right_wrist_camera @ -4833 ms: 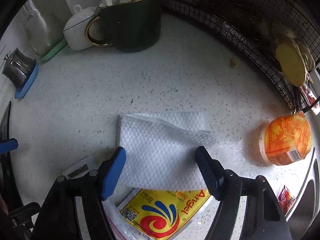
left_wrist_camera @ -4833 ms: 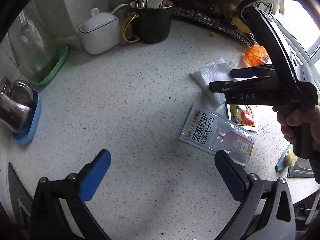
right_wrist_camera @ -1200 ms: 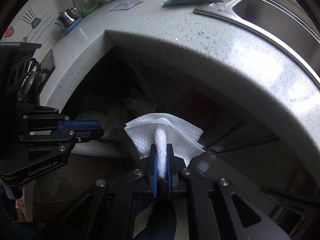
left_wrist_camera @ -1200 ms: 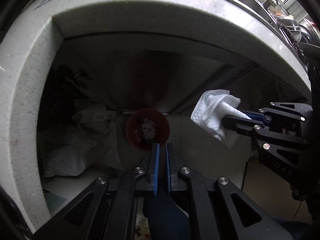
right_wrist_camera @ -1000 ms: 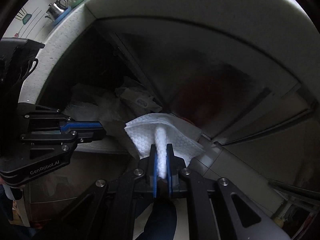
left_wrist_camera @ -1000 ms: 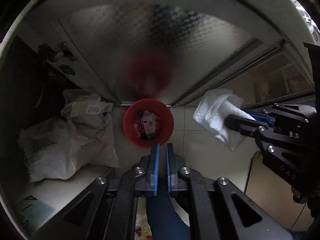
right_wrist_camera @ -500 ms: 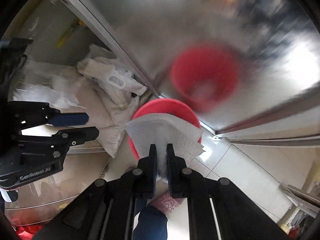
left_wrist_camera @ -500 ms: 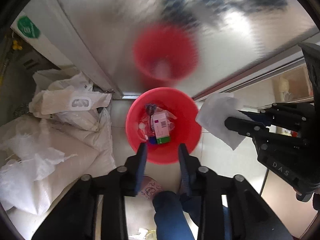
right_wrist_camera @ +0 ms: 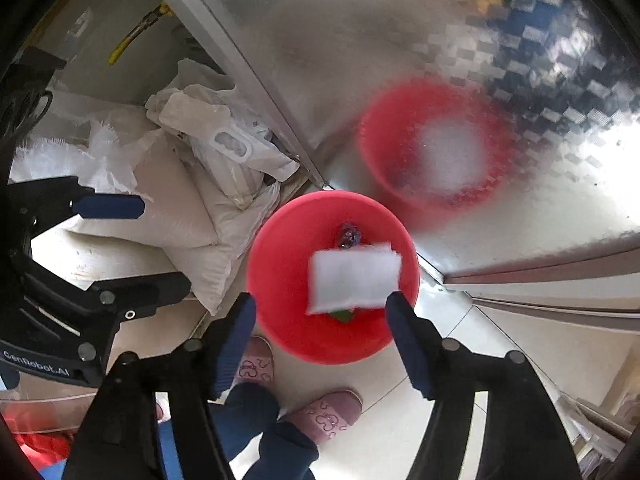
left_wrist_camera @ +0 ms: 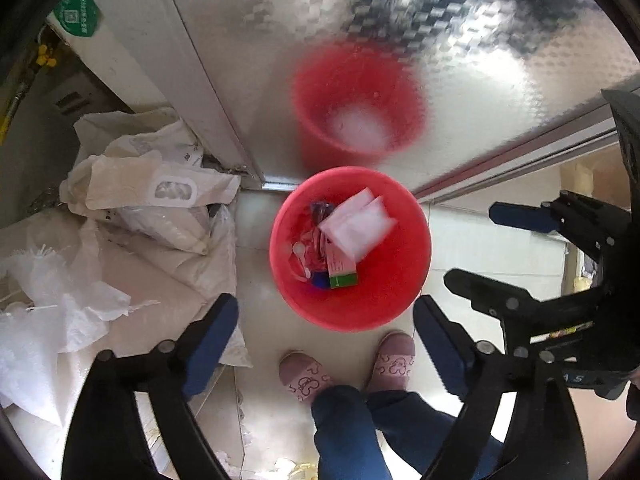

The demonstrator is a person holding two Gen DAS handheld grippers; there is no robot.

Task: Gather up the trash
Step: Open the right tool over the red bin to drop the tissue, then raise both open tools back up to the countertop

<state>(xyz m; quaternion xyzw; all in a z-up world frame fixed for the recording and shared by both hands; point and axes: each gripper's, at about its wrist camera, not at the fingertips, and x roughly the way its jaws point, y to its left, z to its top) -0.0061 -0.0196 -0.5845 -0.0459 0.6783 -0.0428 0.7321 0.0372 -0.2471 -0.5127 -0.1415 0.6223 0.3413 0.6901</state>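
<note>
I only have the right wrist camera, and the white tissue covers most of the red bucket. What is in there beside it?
Observer: The left wrist view shows a pink-and-green box lying in the red bucket, at the lower edge of the blurred tissue.
Operator: Anything else in there?
Observer: A small white spoon lies just left of the box.
Operator: Is anything stuck to my right gripper?
Observer: No. Seen from the side, the right gripper has its fingers opening, with nothing between them or hanging from them.
</note>
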